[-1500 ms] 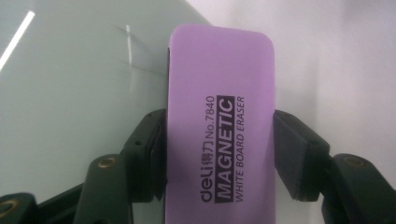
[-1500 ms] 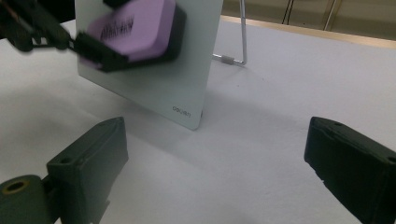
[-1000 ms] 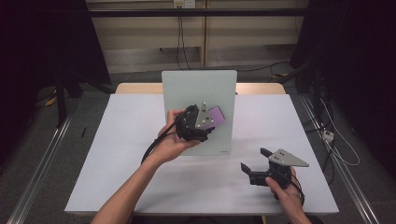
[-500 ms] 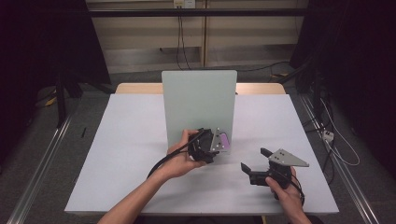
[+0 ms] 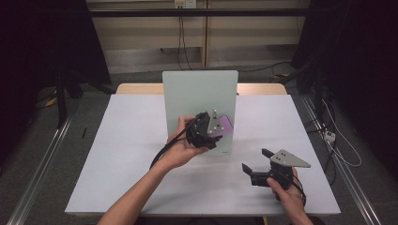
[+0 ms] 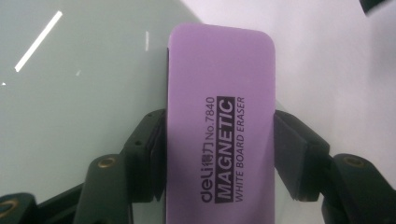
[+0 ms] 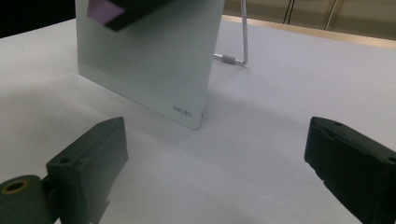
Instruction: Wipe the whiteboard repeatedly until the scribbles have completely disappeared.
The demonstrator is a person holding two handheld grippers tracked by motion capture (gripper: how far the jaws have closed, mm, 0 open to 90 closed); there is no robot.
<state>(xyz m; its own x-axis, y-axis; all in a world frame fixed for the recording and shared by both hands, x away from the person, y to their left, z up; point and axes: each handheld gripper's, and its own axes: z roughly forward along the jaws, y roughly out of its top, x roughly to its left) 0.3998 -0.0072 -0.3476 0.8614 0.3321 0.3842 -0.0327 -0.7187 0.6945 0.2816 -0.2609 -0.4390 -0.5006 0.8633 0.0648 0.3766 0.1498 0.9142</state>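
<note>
A pale green glass whiteboard [image 5: 199,93] [image 6: 70,93] [image 7: 149,60] stands upright on a wire stand in the middle of the white table [image 5: 126,140]. My left gripper [image 5: 220,127] [image 6: 219,163] is shut on a purple magnetic whiteboard eraser [image 5: 226,124] [image 6: 219,112] and holds it against the lower right part of the board's face. A corner of the eraser [image 7: 105,8] shows at the top of the right gripper view. My right gripper [image 5: 256,161] [image 7: 215,158] rests on the table to the right of the board, open, with nothing between its jaws.
The board's wire stand [image 7: 236,46] reaches back behind its right edge. A wooden table edge [image 5: 263,88] lies behind the white surface. Cables [image 5: 328,136] trail over the floor at the right.
My left gripper moved the eraser down the board's face, then back up and to the right. The right gripper stayed in place.
</note>
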